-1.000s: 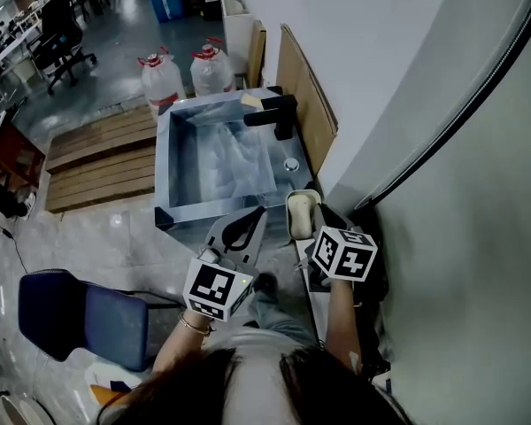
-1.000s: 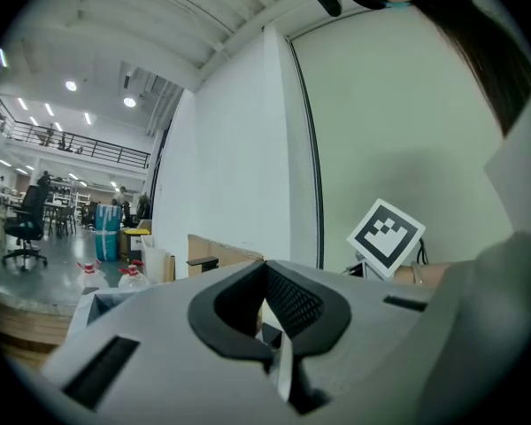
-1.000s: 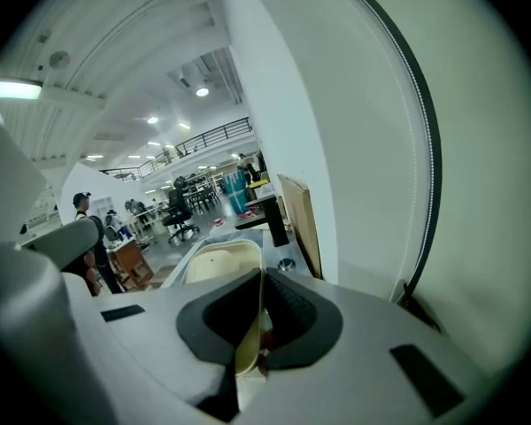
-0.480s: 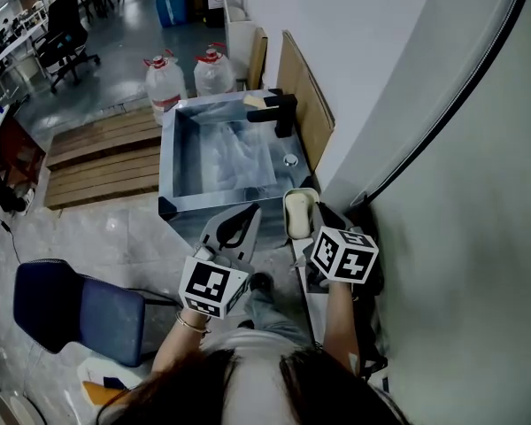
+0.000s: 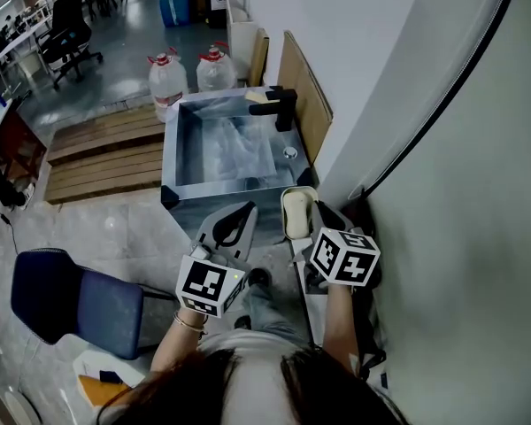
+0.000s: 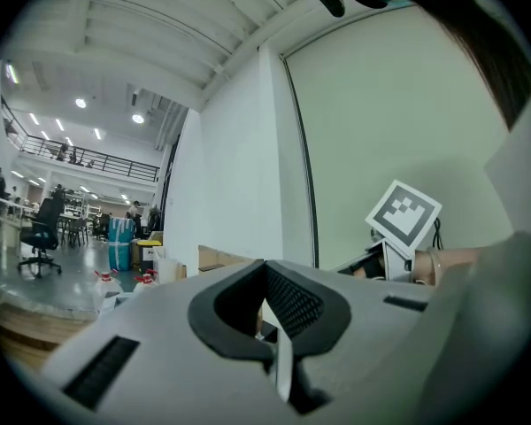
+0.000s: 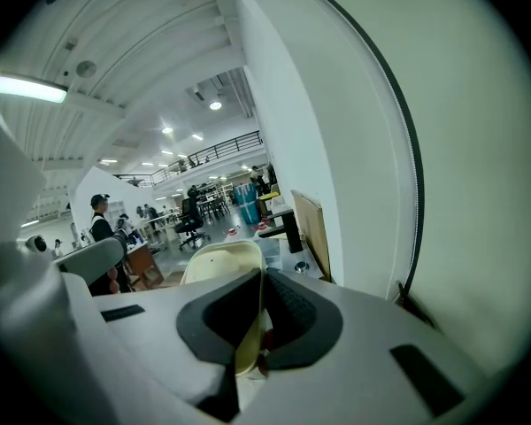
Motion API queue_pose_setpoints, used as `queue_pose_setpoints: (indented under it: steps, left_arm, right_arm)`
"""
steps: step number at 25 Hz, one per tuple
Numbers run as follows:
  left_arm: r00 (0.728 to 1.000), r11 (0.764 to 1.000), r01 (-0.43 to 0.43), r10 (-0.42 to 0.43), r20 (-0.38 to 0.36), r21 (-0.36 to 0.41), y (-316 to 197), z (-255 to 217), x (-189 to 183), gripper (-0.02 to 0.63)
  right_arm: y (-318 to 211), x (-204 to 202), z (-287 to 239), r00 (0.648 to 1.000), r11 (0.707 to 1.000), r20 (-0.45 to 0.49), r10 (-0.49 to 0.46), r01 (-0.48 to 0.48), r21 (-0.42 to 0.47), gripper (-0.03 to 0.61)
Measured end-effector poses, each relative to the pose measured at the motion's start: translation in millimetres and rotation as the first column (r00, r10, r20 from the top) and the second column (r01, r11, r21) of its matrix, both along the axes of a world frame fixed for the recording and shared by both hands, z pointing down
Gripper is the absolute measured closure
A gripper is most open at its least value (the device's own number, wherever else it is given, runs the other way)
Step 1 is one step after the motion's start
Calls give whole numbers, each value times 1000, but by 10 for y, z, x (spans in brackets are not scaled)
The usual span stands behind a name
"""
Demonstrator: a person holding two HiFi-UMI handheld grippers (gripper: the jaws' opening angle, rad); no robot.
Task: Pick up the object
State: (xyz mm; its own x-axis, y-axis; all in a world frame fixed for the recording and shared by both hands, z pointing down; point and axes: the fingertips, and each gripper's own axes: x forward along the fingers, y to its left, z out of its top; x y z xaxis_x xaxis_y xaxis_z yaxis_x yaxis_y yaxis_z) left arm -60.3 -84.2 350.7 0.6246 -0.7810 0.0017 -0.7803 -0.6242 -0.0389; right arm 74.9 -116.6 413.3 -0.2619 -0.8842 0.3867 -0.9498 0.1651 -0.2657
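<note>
A cream, shallow oval dish (image 5: 296, 211) is held up in the air, clamped by its rim in my right gripper (image 5: 308, 234). In the right gripper view the dish (image 7: 217, 268) stands edge-on between the dark pads, with the right gripper (image 7: 258, 312) shut on it. My left gripper (image 5: 234, 227) hangs just to the left of the dish at about the same height. Seen in its own view, the left gripper (image 6: 265, 301) has its pads pressed together with nothing between them.
A steel sink (image 5: 172, 162) with a black tap (image 5: 279, 106) stands ahead, below the grippers. Two water jugs (image 5: 164, 71) and a wooden pallet (image 5: 102, 153) lie beyond it. A pale wall (image 5: 442, 193) runs close on the right, and a blue chair (image 5: 71, 301) stands at the lower left.
The sink has drifted a little farther from both grippers. The left gripper has slid slightly left and down. The right gripper still holds the dish.
</note>
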Motion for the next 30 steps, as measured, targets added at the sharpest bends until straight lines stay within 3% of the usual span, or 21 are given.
queue_pose_setpoints:
  steps: [30]
  left_arm:
    - [1000,999,14,-14,-13,41,781,-116,-95,606]
  right_arm:
    - [818,-151,-330,1000,996,-7,-30,30,84,545]
